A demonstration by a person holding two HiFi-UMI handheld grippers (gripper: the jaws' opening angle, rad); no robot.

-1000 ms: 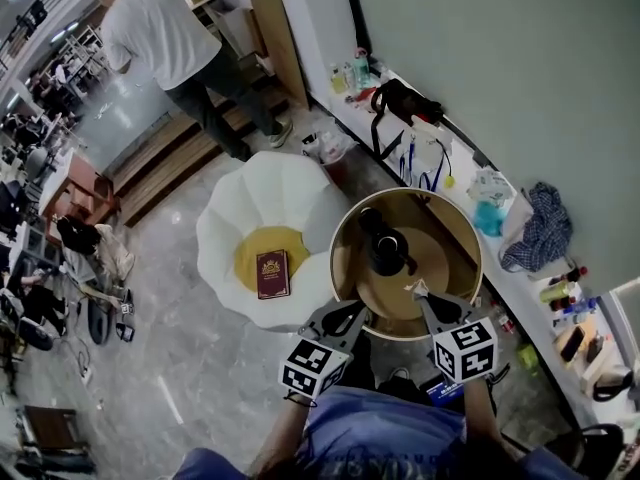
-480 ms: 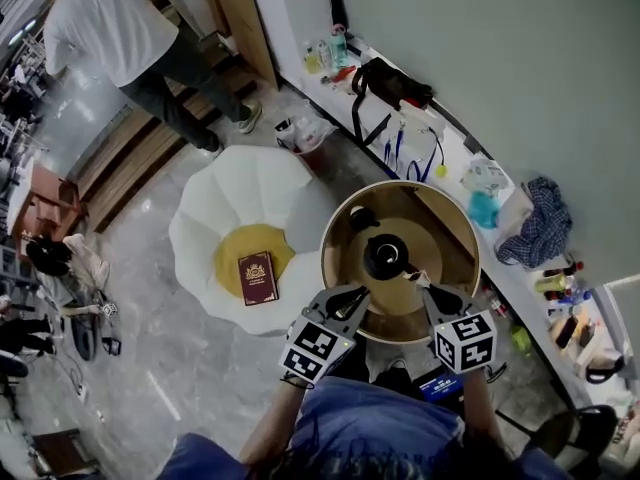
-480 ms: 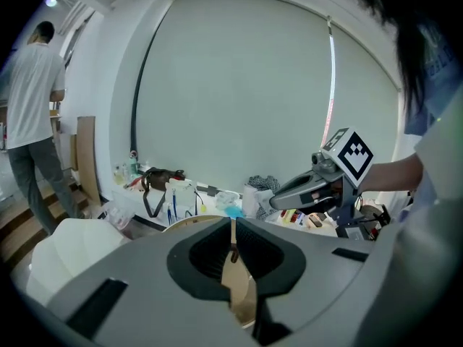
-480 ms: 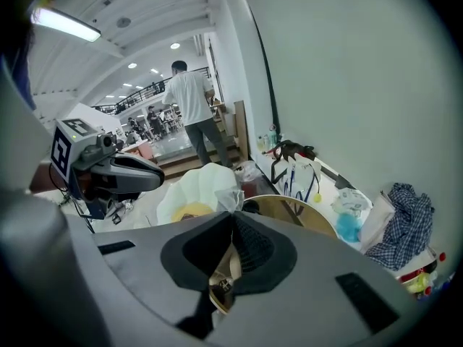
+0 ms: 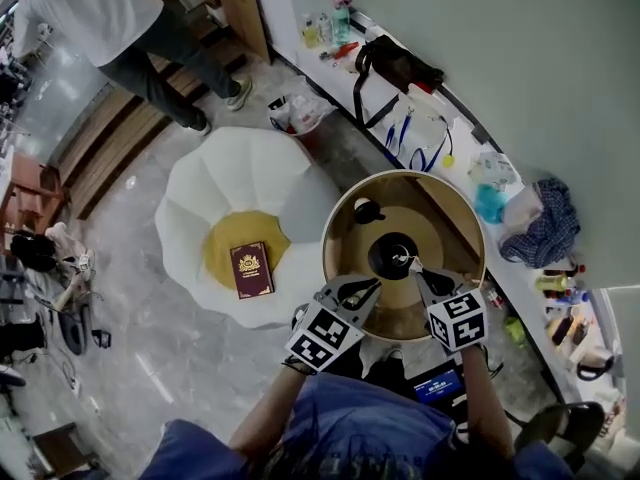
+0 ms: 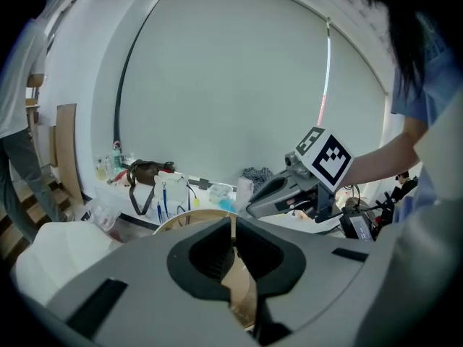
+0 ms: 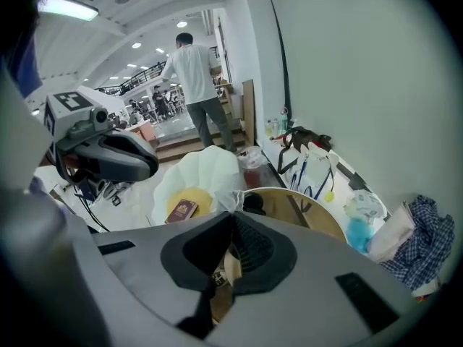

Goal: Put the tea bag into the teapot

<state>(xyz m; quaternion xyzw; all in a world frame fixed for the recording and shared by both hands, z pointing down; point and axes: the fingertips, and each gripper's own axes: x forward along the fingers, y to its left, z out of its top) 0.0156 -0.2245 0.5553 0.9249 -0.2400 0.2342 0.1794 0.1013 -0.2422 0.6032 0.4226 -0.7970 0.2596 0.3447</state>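
Note:
A black teapot (image 5: 390, 253) stands open in the middle of a round wooden table (image 5: 455, 230), and its lid (image 5: 367, 211) lies behind it to the left. My right gripper (image 5: 412, 265) reaches to the pot's right rim, shut on a small white tea bag (image 5: 402, 260) that hangs at the opening. In the right gripper view the pale bag and its printed tag (image 7: 230, 267) show between the shut jaws (image 7: 233, 226). My left gripper (image 5: 374, 285) hovers at the table's front edge, left of the pot, shut and empty (image 6: 233, 226).
A white petal-shaped seat (image 5: 232, 208) with a yellow cushion and a dark red book (image 5: 250, 269) sits left of the table. A long white counter (image 5: 440, 138) with a bag, bottles and cloths runs along the wall behind. A person (image 5: 110, 18) stands at far left.
My right gripper has carried the tea bag forward from the table's near edge to the teapot's opening. The left gripper has stayed by the front edge. The head camera has shifted.

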